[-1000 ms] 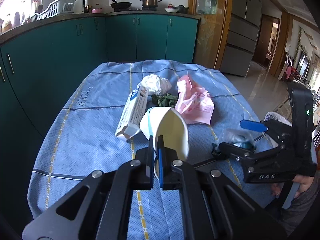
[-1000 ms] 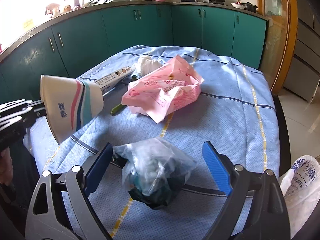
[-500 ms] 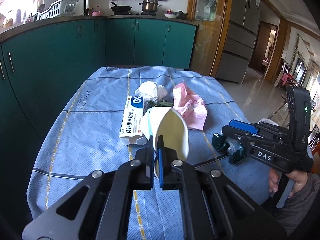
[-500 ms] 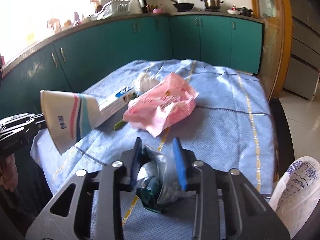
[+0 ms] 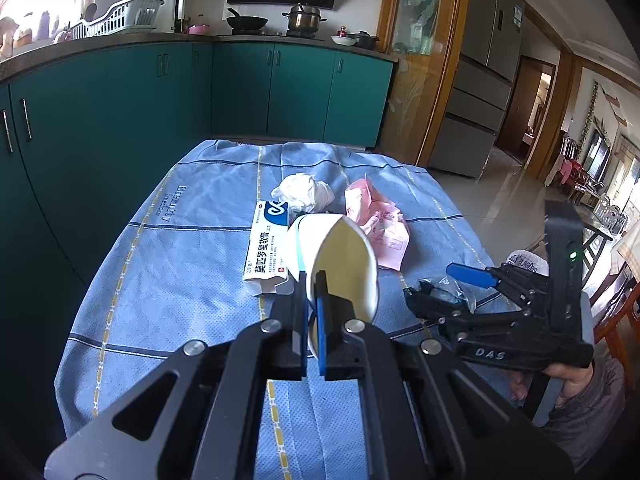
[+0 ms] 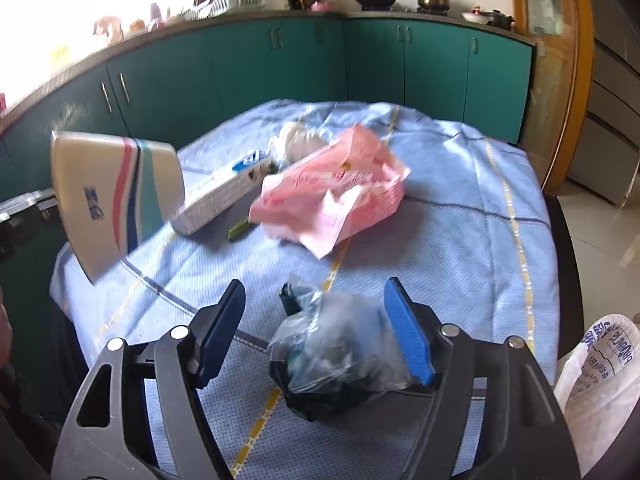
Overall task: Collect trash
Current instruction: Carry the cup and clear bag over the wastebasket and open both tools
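Trash bag [image 6: 336,348]: lies between right gripper [image 6: 320,330] jaws, just opened, not squeezed.
Cup [image 5: 340,264]: rim pinched by left gripper [image 5: 312,300].

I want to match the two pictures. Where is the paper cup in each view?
Left wrist view: the paper cup is at the centre, clamped by its rim in the left tongs, its mouth facing the camera.
Right wrist view: the cup is at the left edge, seen side-on above the tablecloth.
Shared landmark: the pink bag.

Teal cabinets [image 5: 280,92] line kitchen walls; steel fridge [image 5: 488,80]; glossy tile floor [image 5: 504,188].
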A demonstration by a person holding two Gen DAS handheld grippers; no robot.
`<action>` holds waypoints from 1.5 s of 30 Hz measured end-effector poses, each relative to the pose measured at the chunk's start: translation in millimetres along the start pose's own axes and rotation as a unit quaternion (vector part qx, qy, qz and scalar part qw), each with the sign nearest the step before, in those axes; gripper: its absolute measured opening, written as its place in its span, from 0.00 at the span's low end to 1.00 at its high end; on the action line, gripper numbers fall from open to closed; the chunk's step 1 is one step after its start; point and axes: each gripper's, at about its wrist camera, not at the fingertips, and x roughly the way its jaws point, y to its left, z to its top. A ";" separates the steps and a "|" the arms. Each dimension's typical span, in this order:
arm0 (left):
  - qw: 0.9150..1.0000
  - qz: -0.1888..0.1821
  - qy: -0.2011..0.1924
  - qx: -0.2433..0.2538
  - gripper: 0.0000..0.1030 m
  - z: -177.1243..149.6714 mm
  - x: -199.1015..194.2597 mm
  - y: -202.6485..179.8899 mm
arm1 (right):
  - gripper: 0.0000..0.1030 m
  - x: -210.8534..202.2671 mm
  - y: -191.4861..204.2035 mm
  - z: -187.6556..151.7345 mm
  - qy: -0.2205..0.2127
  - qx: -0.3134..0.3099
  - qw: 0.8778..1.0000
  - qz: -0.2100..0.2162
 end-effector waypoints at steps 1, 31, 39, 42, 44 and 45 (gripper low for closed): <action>1.000 0.000 0.000 0.000 0.05 0.0 -0.1 -0.3 | 0.69 2.7 1.1 -1.0 0.005 -0.003 1.000 -0.005; 0.952 -0.272 0.087 0.106 0.05 -18.9 82.0 -242.5 | 0.49 -165.2 -223.1 -110.6 -0.113 0.390 0.855 -0.323; 0.946 -0.276 0.117 0.124 0.54 -40.0 118.8 -288.2 | 0.59 -169.9 -229.2 -115.3 -0.123 0.402 0.851 -0.316; 0.952 -0.268 0.105 0.101 0.62 -30.1 115.2 -269.0 | 0.67 -167.5 -221.4 -106.6 -0.131 0.385 0.858 -0.314; 0.960 -0.246 0.093 0.093 0.65 -24.6 112.0 -253.5 | 0.70 -164.9 -215.6 -100.5 -0.133 0.374 0.866 -0.304; 0.967 -0.226 0.080 0.087 0.66 -21.7 108.8 -242.5 | 0.72 -162.7 -212.4 -96.9 -0.134 0.369 0.870 -0.299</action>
